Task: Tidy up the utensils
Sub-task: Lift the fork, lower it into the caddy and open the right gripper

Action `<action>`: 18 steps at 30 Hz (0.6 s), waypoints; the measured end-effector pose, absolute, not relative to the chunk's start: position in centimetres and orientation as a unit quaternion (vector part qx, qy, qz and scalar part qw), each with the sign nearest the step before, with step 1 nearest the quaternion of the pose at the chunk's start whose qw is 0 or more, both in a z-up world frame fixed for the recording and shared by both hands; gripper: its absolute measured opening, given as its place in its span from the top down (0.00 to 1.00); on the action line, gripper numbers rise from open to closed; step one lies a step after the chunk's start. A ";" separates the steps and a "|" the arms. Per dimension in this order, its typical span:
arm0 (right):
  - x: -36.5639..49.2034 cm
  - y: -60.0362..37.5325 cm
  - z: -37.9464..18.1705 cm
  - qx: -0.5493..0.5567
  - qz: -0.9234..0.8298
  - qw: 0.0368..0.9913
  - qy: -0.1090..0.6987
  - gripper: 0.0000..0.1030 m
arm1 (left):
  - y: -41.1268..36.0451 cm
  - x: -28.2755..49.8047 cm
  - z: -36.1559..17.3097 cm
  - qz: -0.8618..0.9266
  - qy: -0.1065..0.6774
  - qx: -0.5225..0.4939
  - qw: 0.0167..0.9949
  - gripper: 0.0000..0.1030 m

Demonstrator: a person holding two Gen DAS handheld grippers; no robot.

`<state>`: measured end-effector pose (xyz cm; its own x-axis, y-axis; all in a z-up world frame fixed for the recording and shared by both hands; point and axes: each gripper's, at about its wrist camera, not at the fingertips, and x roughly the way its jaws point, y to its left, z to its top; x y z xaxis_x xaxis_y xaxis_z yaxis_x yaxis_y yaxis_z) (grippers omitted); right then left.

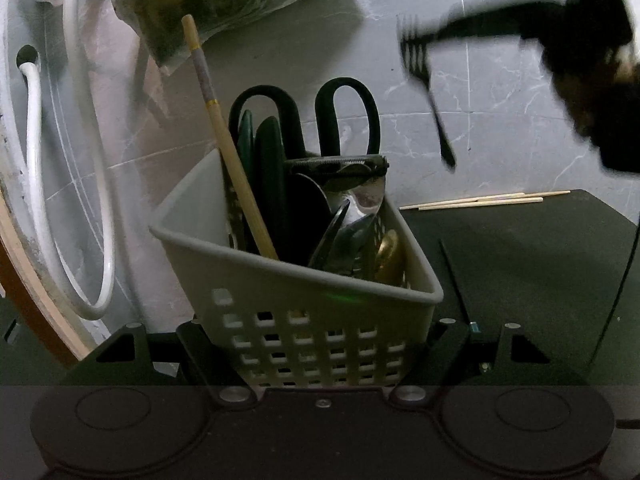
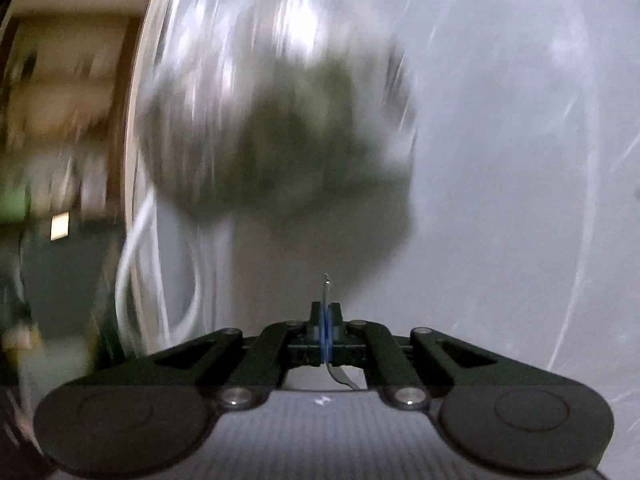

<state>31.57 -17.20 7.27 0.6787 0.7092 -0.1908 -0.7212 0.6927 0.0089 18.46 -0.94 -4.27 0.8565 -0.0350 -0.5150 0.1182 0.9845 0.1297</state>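
Observation:
My left gripper point(image 1: 320, 344) is shut on a grey slotted utensil basket point(image 1: 296, 280), its fingers point(image 1: 200, 344) pressing both sides. The basket holds black-handled scissors point(image 1: 348, 116), a wooden chopstick point(image 1: 224, 136), dark spoons and metal utensils. My right gripper point(image 1: 480, 28) appears blurred at the upper right of the left wrist view, holding a fork point(image 1: 428, 88) in the air, above and to the right of the basket. In the right wrist view my right gripper point(image 2: 326, 320) is shut on the fork point(image 2: 327, 288), seen edge-on between the blue pads.
Loose wooden chopsticks point(image 1: 480, 201) lie on the grey marble counter point(image 1: 500, 136) beside a black board point(image 1: 520, 264). White hoses point(image 1: 36, 160) hang at the left. A plastic bag of dark greens point(image 1: 240, 0) lies at the back; it is blurred in the right wrist view point(image 2: 280, 140).

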 end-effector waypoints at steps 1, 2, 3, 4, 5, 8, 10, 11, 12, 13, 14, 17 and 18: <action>31.0 -17.6 8.5 -0.013 0.390 0.918 0.077 0.99 | -0.9 18.5 -4.3 -0.040 0.264 0.078 0.960 0.24; 30.4 -18.1 10.0 0.014 0.394 0.917 0.062 0.99 | -0.9 18.5 -4.3 -0.041 0.264 0.078 0.961 0.24; 29.9 -18.3 11.2 0.036 0.401 0.914 0.052 0.99 | -0.9 18.5 -4.3 -0.041 0.263 0.078 0.961 0.24; 29.3 -18.5 12.3 0.061 0.412 0.908 0.040 0.99 | -0.9 18.4 -4.4 -0.042 0.262 0.078 0.961 0.24; 28.9 -18.4 13.0 0.081 0.421 0.903 0.033 0.98 | -0.9 18.4 -4.4 -0.042 0.262 0.077 0.961 0.24; 27.8 -18.0 14.3 0.152 0.463 0.873 0.025 0.98 | -0.8 18.4 -4.4 -0.043 0.262 0.074 0.961 0.24; 27.3 -17.0 14.2 0.187 0.487 0.852 0.029 0.98 | -0.8 18.4 -4.4 -0.044 0.262 0.072 0.961 0.24; 27.1 -16.0 13.9 0.194 0.497 0.845 0.035 0.98 | -0.8 18.4 -4.4 -0.045 0.262 0.072 0.961 0.24; 26.9 -15.4 13.7 0.199 0.504 0.840 0.042 0.98 | -0.8 18.4 -4.4 -0.045 0.262 0.072 0.961 0.24; 26.8 -14.8 13.3 0.207 0.510 0.833 0.051 0.98 | -0.8 18.4 -4.4 -0.045 0.262 0.072 0.961 0.24; 26.8 -14.3 12.9 0.216 0.518 0.825 0.063 0.98 | -0.8 18.4 -4.4 -0.045 0.261 0.072 0.962 0.24; 26.3 -12.9 11.4 0.224 0.532 0.811 0.100 0.98 | -0.7 18.4 -4.4 -0.046 0.261 0.072 0.962 0.24; 26.0 -12.6 11.0 0.222 0.535 0.807 0.112 0.98 | -0.6 18.4 -4.5 -0.045 0.260 0.071 0.962 0.24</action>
